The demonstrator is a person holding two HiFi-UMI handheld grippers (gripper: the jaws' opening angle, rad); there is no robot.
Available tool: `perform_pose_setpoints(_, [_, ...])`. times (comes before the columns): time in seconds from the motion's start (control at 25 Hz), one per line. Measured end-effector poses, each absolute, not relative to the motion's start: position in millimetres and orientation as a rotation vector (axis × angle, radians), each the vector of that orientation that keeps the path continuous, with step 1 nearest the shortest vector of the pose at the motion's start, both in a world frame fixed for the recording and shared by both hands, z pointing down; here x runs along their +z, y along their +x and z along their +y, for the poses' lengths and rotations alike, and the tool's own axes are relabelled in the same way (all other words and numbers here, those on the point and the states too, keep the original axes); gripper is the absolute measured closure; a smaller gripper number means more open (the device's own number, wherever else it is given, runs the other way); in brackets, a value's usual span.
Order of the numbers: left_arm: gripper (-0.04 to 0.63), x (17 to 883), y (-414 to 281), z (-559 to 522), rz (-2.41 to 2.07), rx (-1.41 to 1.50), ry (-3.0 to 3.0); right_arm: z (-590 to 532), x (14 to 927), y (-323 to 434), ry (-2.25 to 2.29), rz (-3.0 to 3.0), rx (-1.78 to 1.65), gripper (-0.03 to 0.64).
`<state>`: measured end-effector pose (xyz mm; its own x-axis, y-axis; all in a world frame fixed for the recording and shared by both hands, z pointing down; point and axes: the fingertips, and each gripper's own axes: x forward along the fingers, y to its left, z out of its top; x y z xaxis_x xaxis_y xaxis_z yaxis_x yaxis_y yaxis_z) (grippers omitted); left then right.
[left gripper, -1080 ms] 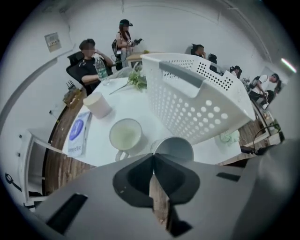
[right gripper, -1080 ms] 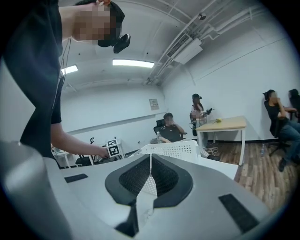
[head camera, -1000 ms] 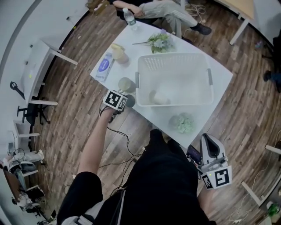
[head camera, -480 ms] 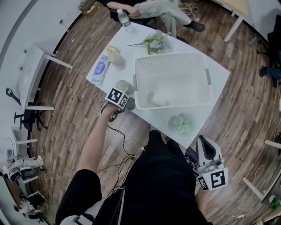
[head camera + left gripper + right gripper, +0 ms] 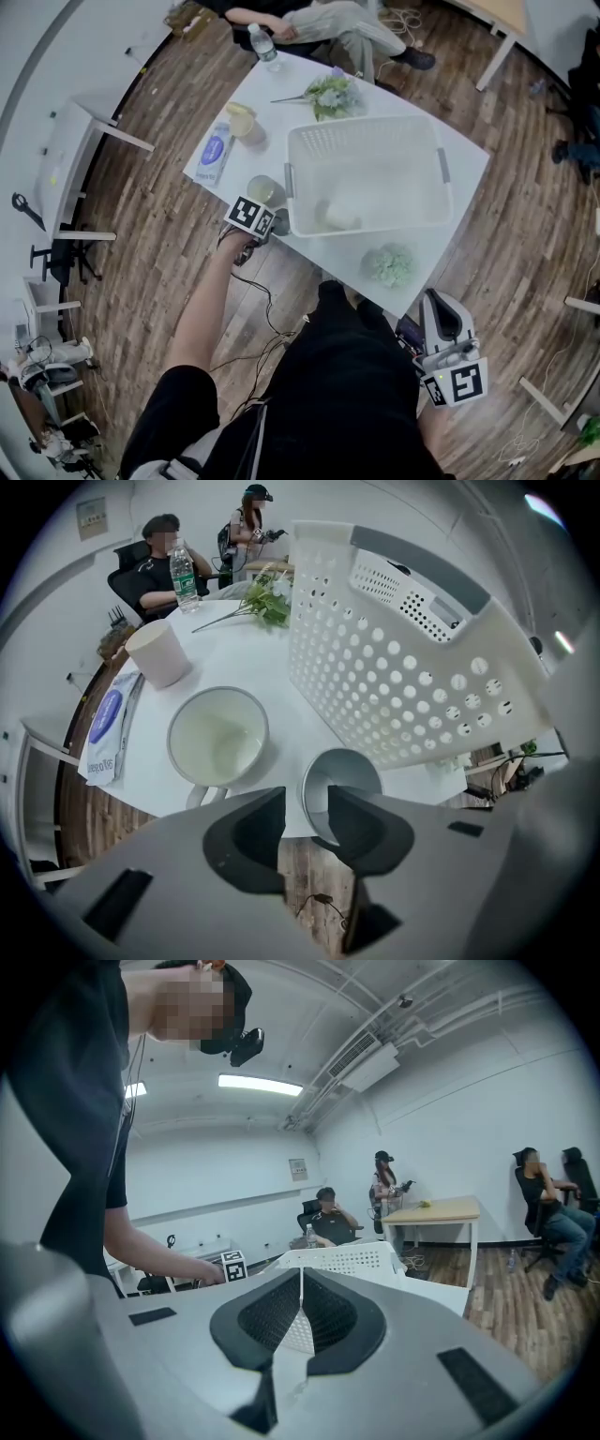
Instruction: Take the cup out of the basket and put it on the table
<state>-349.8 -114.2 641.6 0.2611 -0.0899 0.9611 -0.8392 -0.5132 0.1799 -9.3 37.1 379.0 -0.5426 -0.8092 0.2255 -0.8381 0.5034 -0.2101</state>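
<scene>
A grey cup (image 5: pixel 342 778) stands upright at the table's near edge, next to the white basket (image 5: pixel 412 639). My left gripper (image 5: pixel 307 822) is right at it, one jaw beside its rim and the other over its near wall. The jaws are opening and the pads do not press on the cup. From above, the left gripper (image 5: pixel 269 223) is at the table's edge beside the grey cup (image 5: pixel 279 222). Another pale cup (image 5: pixel 339 217) lies on its side inside the basket (image 5: pixel 367 141). My right gripper (image 5: pixel 441 317) hangs low at the person's right side, shut and empty.
A pale green mug (image 5: pixel 217 738) stands just left of the grey cup. A beige paper cup (image 5: pixel 157 652), a blue-printed packet (image 5: pixel 105 731), a water bottle (image 5: pixel 185 574) and flowers (image 5: pixel 265 597) lie farther back. A green ball-like thing (image 5: pixel 389 262) sits near the table's corner. People sit beyond the table.
My left gripper has drawn back a little toward the table's edge, and the pale green mug beside it now shows fully. The right gripper has stayed where it was.
</scene>
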Motion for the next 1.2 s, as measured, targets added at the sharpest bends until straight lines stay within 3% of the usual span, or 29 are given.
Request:
perform_pose_setpoints(0.32, [0.454, 615.7, -355.0, -116.8, -0.952, 1.193, 1.852, 31.9, 379.1, -6.9, 1.433, -2.656, 0.445, 0.591])
perform_pose_setpoints(0.6, [0.554, 523.7, -345.5, -135.7, -1.142, 1.104, 2.088, 25.4, 375.0, -8.1, 1.420, -2.682, 0.429, 0.591])
perform_pose_setpoints(0.96, [0.588, 384.1, -243.1, -150.0, -1.198, 0.696, 2.620, 18.1, 372.2, -16.2, 1.422, -2.701, 0.384, 0.591])
perform_pose_setpoints(1.2, [0.588, 342.1, -166.0, -121.3, -0.983, 0.460, 2.861, 16.1, 365.5, -17.5, 1.485, -2.679, 0.358, 0.591])
